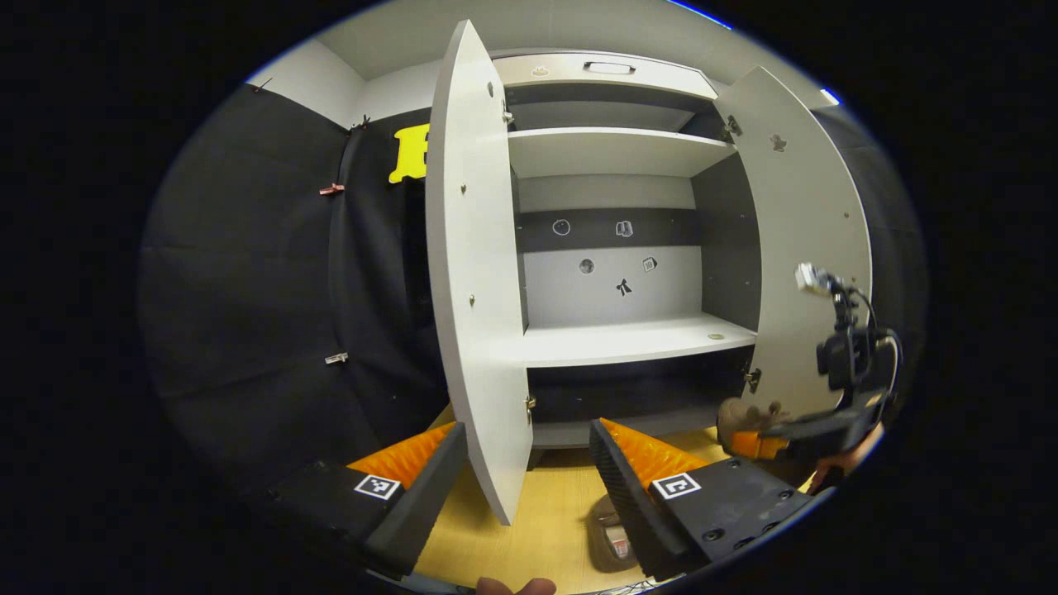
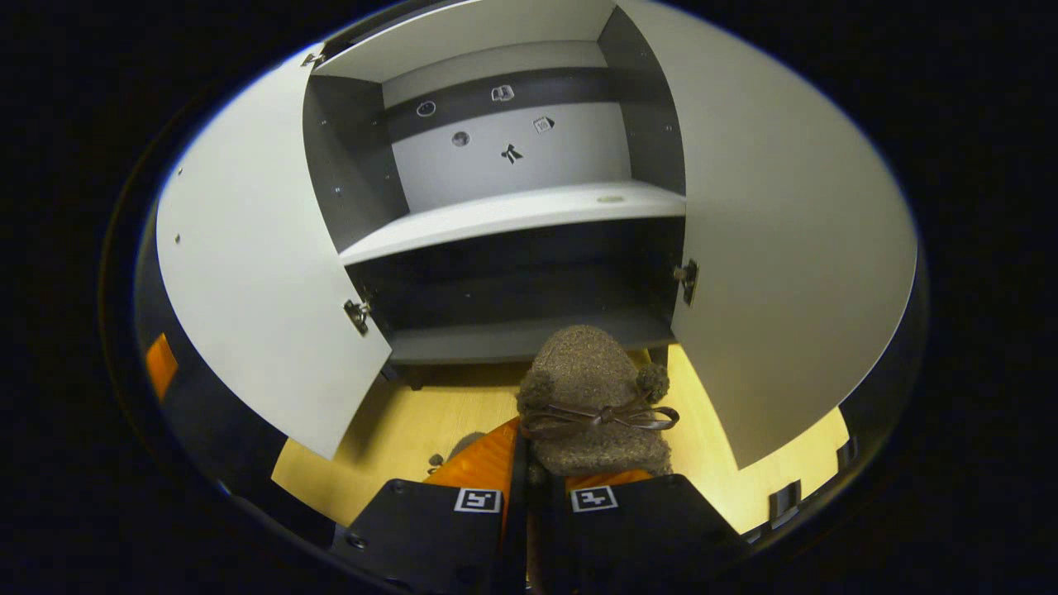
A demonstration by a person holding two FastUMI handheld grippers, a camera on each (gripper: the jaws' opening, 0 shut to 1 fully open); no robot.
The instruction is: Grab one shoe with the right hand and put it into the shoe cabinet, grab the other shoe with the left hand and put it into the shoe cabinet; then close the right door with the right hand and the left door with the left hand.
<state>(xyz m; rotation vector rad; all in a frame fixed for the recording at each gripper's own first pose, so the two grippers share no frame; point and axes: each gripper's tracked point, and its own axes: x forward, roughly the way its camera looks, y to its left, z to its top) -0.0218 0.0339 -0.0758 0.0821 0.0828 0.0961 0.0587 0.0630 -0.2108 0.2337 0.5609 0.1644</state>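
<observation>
Shoe cabinet (image 2: 512,215) ahead, left door (image 2: 256,273) and right door (image 2: 785,273) both swung wide, dark bottom shelf (image 2: 512,339) straight in front of the right hand-held gripper (image 2: 537,483). Clenched there on a fuzzy brown shoe (image 2: 591,397), toe toward the shelf, heel hidden between the fingers. Left hand-held gripper (image 1: 529,471) released and bare, straddling the left door's edge, with the second shoe (image 1: 610,537) on the floor just below, partly cut off behind a finger.
</observation>
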